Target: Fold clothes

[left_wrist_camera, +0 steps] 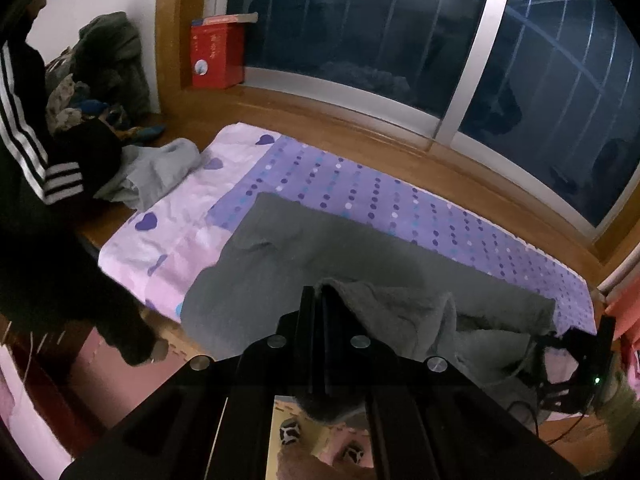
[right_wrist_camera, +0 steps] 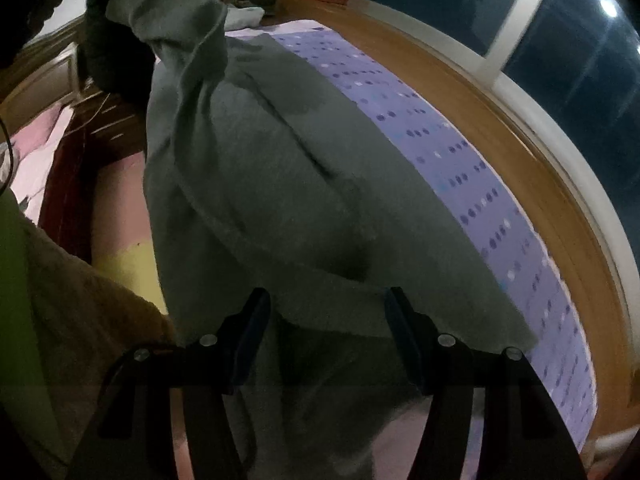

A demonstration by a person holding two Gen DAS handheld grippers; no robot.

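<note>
My left gripper [left_wrist_camera: 320, 292] is clamped on a fold of the grey garment [left_wrist_camera: 320, 252], which lies spread over the purple dotted sheet [left_wrist_camera: 400, 204] by the window. My right gripper [right_wrist_camera: 326, 300] stands apart over the cloth, apparently gripping nothing, though the picture is dim.

Red box [left_wrist_camera: 217, 56] on wooden sill [left_wrist_camera: 304, 108], dark window [left_wrist_camera: 360, 20], purple dotted sheet [left_wrist_camera: 360, 196]
</note>
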